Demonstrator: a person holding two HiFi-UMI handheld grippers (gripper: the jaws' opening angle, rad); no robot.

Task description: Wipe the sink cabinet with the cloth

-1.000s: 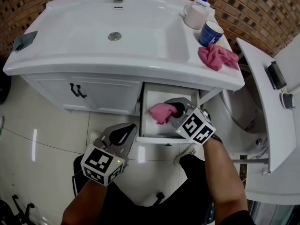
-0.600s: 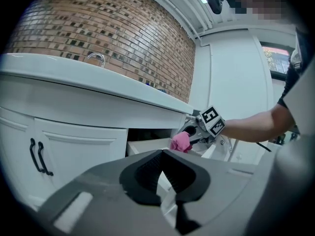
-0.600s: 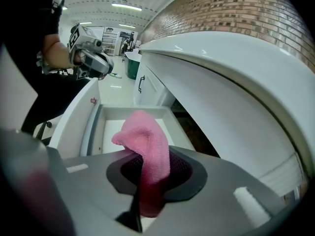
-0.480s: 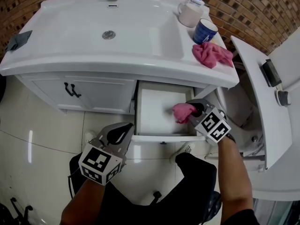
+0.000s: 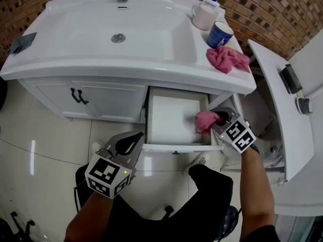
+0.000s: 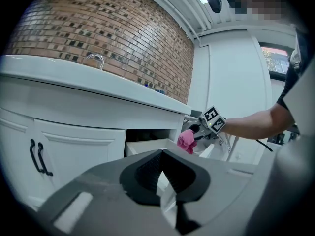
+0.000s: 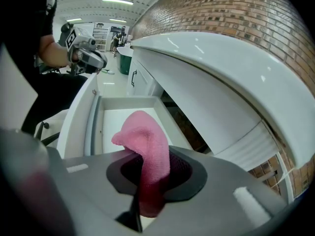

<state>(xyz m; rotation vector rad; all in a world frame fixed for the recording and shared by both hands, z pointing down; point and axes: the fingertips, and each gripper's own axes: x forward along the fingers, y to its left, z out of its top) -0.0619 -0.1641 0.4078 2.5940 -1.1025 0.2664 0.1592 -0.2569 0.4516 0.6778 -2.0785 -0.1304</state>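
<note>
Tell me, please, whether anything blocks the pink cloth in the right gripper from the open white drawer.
Nothing visible does: the right gripper holds the pink cloth at the right side of the open white drawer.

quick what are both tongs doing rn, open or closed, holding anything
Left tongs: closed, nothing between them.
Right tongs: closed on the pink cloth, over the open drawer.

The right gripper [image 5: 218, 119] holds a pink cloth [image 5: 204, 121] at the open drawer's [image 5: 171, 110] right wall. The left gripper [image 5: 128, 144] hangs near the drawer's front left corner. A pink rag [image 5: 227, 59] lies beside a cup [image 5: 220, 34].
</note>
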